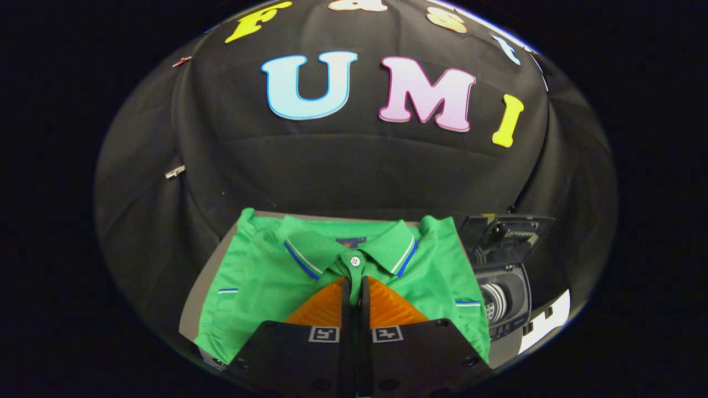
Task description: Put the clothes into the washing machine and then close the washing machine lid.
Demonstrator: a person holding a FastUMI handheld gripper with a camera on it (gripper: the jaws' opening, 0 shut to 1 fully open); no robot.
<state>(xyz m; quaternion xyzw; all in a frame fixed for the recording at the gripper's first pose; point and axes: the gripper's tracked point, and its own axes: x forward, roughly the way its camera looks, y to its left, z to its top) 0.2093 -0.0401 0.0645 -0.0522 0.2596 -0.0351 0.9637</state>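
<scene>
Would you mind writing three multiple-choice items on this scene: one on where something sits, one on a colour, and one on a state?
1. Where is the washing machine relative to the shirt?
A. To the shirt's right, beside it
B. Under the shirt
C. Behind the shirt's collar

2. What colour is the shirt's body?
A. Red
B. Green
C. White

3. How is the washing machine lid?
A. Shut flat
B. Taken off and lying on the shirt
C. Raised open

Key:
1 A, the machine stands off the shirt's right sleeve.
2 B, the cloth is green, with blue and white stripes on the collar and sleeves.
3 C, the lid stands up above the drum opening.

The tool has its fingers close together over the shirt's placket, just below the collar button.
</scene>
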